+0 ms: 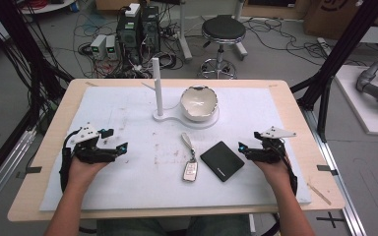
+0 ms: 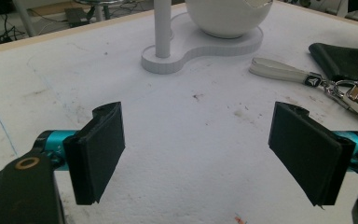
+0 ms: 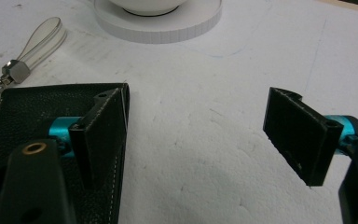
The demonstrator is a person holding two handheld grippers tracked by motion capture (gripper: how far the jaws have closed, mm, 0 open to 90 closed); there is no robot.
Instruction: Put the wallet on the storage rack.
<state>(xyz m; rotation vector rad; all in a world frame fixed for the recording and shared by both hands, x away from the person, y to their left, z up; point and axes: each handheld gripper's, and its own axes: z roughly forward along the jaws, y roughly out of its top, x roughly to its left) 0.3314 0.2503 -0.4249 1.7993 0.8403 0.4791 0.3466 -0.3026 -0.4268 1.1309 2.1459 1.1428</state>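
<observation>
My left gripper point(image 1: 120, 149) rests on the white mat point(image 1: 128, 108), jaws wide apart, holding nothing. My right gripper point(image 1: 242, 147) is wide open too, just right of the wallet point(image 1: 222, 161); its left jaw hangs over the wallet's corner. The key point(image 1: 190, 170) lies just left of the wallet. Behind the wallet sits the bowl point(image 1: 199, 103) on its stand point(image 1: 160, 117).

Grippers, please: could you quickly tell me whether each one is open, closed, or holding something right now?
Left gripper: open, holding nothing.
Right gripper: open, holding nothing; the black wallet lies beside it.
</observation>
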